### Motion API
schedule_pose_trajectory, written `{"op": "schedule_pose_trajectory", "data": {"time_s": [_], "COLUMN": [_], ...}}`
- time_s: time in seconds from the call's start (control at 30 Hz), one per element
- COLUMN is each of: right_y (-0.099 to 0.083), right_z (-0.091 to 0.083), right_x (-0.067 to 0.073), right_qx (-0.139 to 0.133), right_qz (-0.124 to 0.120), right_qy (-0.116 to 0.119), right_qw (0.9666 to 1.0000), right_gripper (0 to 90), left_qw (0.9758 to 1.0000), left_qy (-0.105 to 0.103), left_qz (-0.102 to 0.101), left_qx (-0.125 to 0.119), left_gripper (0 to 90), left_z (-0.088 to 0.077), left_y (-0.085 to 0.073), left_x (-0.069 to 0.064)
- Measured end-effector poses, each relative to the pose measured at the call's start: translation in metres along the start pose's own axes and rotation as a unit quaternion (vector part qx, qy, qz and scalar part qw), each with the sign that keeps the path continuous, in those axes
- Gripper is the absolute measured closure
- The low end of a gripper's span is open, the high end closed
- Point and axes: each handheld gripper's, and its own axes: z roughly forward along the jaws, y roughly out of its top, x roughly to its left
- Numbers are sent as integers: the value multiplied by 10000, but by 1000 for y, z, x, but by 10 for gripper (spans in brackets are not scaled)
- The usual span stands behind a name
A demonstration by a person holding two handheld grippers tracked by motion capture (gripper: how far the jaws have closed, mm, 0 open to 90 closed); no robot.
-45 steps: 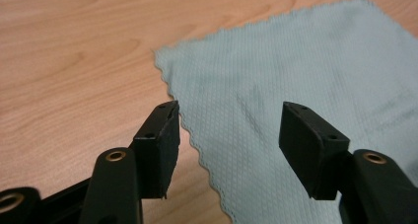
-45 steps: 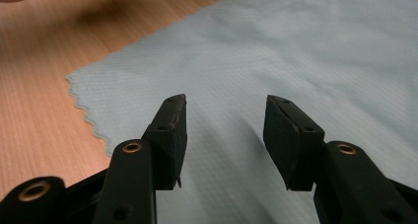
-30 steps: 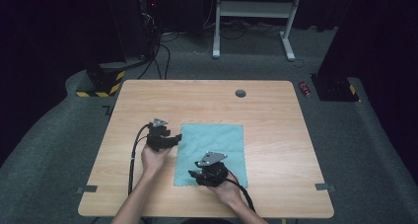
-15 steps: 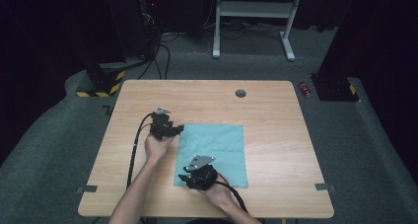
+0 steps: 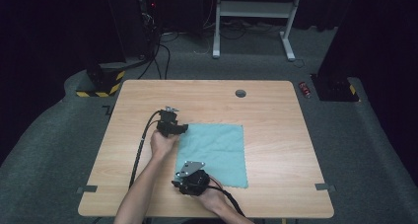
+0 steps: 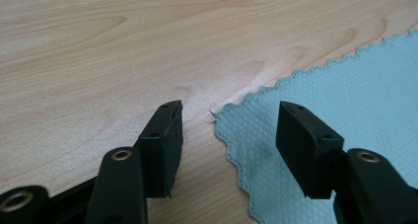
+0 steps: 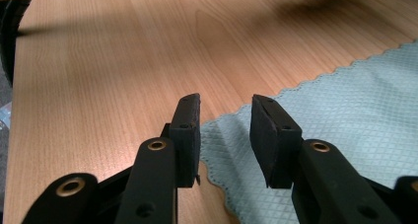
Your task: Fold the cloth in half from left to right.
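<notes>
Hand-held grippers point(image 5: 183, 129) at cloth point(image 5: 217, 150) (corners)

Both forearms reach in from the near edge. The left tongs point(image 5: 181, 130) point rightward, jaws standing wide and just closing a little. The right tongs point(image 5: 176, 181) sit low, pointing left, jaws parted with a narrower gap.

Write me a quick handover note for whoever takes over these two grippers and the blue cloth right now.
Left gripper: jaws open and closing in, straddling the far left corner of the blue cloth, not pinching it.
Right gripper: jaws open, at the cloth's near left corner, no grip visible.
Cloth lies flat and unfolded on the table.
Done: both grippers brought to the left corners.
Left: probably pinch both corners, then lift or fold.
</notes>
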Motion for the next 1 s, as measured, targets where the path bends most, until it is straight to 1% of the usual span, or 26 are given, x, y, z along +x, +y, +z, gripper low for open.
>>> {"op": "schedule_pose_trajectory", "data": {"time_s": [0.1,0.17,0.23,0.37,0.47,0.57,0.63,0.67,0.73,0.77,0.83,0.87,0.93,1.0], "right_y": [0,0,0,0,0,0,0,0,0,0,0,-1,-2,-3], "right_z": [1,3,3,3,3,3,3,3,2,2,2,2,0,-4], "right_x": [3,4,6,7,9,12,14,14,13,12,12,12,11,8], "right_qx": [51,126,141,143,142,142,164,172,175,197,177,167,118,25], "right_qz": [-116,-143,-229,-277,-305,-386,-411,-418,-420,-397,-400,-404,-329,-216], "right_qy": [-45,-65,-143,-203,-256,-303,-349,-371,-380,-376,-365,-360,-304,-215], "right_qw": [9999,9998,9995,9993,9991,9987,9984,9983,9982,9983,9984,9984,9989,9995], "right_gripper": [643,643,651,717,771,816,853,872,890,892,896,898,899,900], "left_qw": [9999,9998,9995,9990,9990,9988,9988,9989,9990,9992,9993,9996,9998,9997], "left_qy": [97,187,263,345,301,272,251,234,163,134,99,39,-88,-134], "left_qz": [27,94,153,285,316,379,394,363,375,334,311,220,69,68], "left_qx": [-22,-17,-13,-8,25,150,176,156,151,150,159,170,165,172], "left_gripper": [475,511,548,622,675,732,772,798,857,882,891,895,900,900], "left_z": [0,1,1,1,1,3,5,6,6,6,6,6,6,5], "left_y": [0,0,0,0,1,6,8,9,9,9,9,10,9,9], "left_x": [0,-1,-2,-3,-4,-6,-8,-9,-8,-9,-7,-5,-1,1]}}
